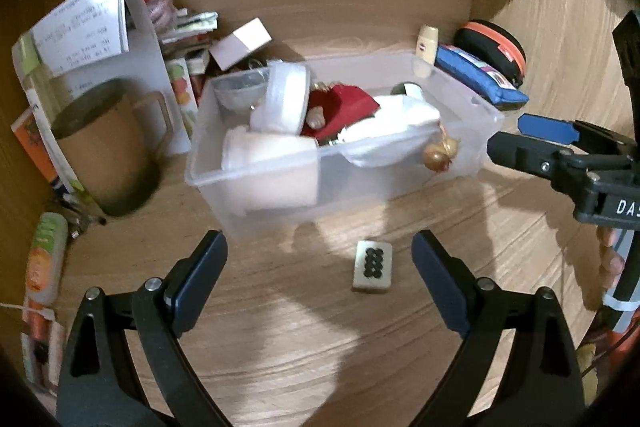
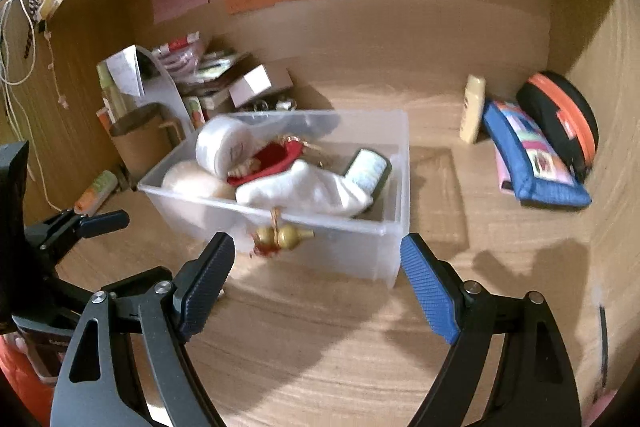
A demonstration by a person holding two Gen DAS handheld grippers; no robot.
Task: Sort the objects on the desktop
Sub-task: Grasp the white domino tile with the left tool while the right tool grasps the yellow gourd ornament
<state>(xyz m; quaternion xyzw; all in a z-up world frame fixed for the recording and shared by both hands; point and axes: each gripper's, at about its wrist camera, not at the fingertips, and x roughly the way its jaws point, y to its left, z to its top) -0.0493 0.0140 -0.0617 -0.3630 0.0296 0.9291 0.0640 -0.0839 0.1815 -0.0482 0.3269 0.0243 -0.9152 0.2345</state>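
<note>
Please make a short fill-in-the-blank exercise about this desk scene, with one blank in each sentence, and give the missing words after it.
1. The mahjong tile lies on the wooden ____, outside the clear plastic bin.
2. The small gourd charm hanging over the bin's front wall is ____ in colour.
3. The blue pouch lies on the desk, leaning against a black case with an ____ zipper band.
4. The left hand-held gripper holds ____ between its fingers.

Missing words: desk; gold; orange; nothing

We see warm, dim light on the desk (image 1: 304, 339), with soft shadows near its front edge. Both views are motion-blurred, and the fisheye bends and darkens their corners.
</note>
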